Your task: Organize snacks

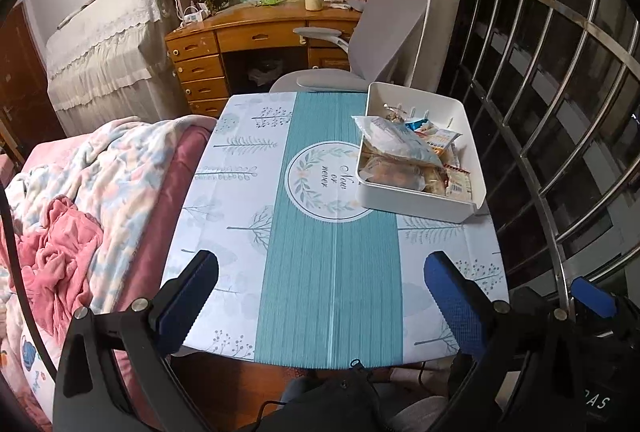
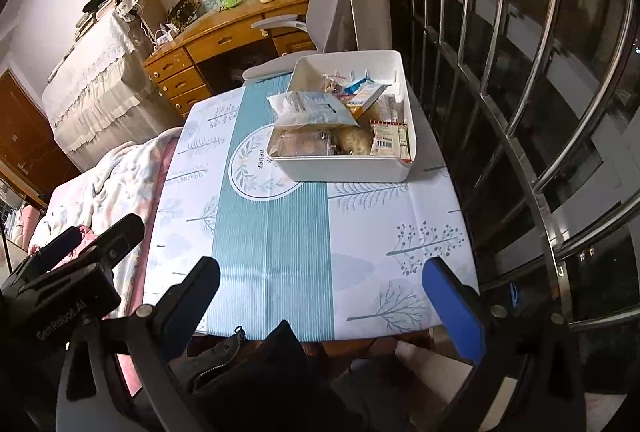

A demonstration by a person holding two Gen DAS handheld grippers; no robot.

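The snacks [image 2: 340, 116] are gathered in a white bin [image 2: 348, 166] seen in the upper centre of the right wrist view and at the right of centre in the left wrist view, where the white bin [image 1: 412, 202] sits on the far right part of the table [image 1: 312, 272]; no loose packet is seen on the tablecloth, so the sorting is judged to be nearly or wholly done, or not yet begun. The left gripper [image 1: 320, 296] is held low at the bottom of its frame with the jaws spread wide and nothing between them, and the right gripper [image 2: 320, 300] is likewise wide open and empty above the near table edge. If a packet is to be lifted, it would best be approached from above, with one crinkled edge pinched rather than the puffed middle, since the wrappers look thin, glossy and slippery and the contents look crushable. The large pale pillow-shaped bag [image 2: 310, 108] lies tilted across the bin's left rim and would be taken first. The bin appears to be smooth rigid plastic with rounded corners; the cloth is flat, printed and creased.
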